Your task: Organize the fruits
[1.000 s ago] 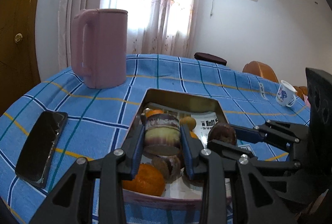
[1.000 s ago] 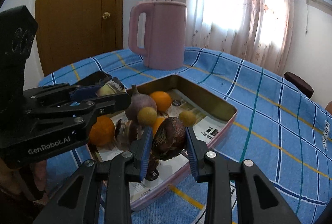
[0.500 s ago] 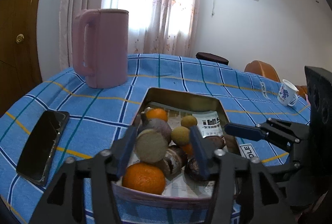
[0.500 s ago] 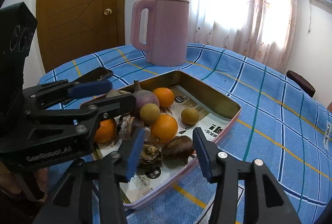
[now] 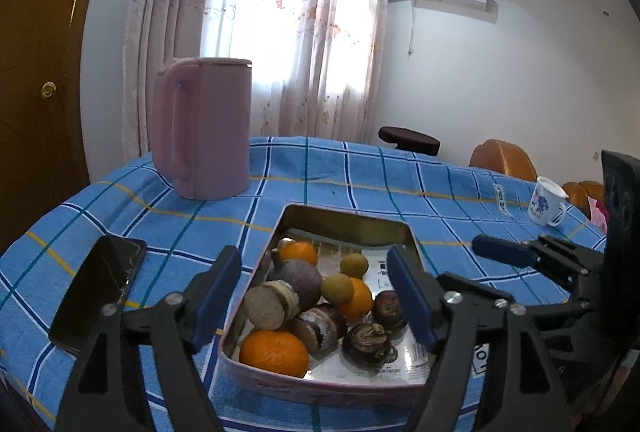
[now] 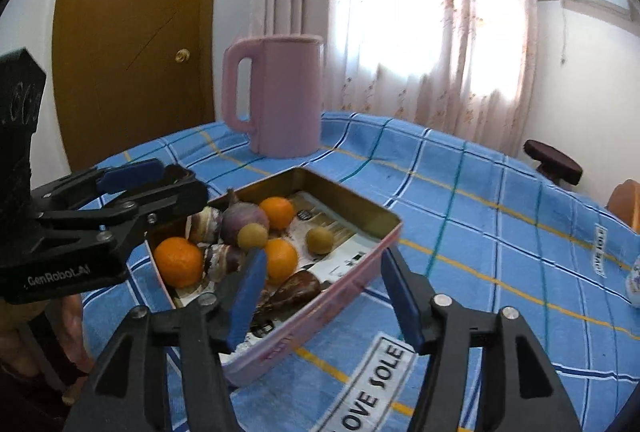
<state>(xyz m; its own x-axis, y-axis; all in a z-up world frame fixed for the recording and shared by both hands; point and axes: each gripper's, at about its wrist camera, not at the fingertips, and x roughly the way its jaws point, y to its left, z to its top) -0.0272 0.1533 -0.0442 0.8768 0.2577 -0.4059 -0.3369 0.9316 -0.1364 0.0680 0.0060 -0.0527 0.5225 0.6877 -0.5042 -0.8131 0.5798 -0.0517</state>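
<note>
Fruit is all in tin tray at mid-bench, on blue check cloth; none seen outside it.

Claws: left claw jaws wide apart, just been opening, nothing between pads; cut-end tuber lies in tray beneath, not held. Right claw jaws roughly half apart, also just been opening, empty; dark brown fruit lies in tray near its left pad, apart from it.

Risks (judgement):
- Pile at tray's near end is loose, round on round. Small yellow-green fruit sits atop an orange; a nudge from a low claw pad could roll it off.
- Both claws crowd same tray end; linkages close to each other, clash possible if both reach in together.
- Phone lies just beside left claw's outer finger; a wide sweep could knock it.
- Pink jug stands well behind tray, low concern.

Orientation: tray's long axis runs away from left camera toward jug. Tuber's long axis is roughly level, flat cut face toward left camera. Dark brown fruit lies lengthwise along tray's near rim, pointed end toward tin wall.
</note>
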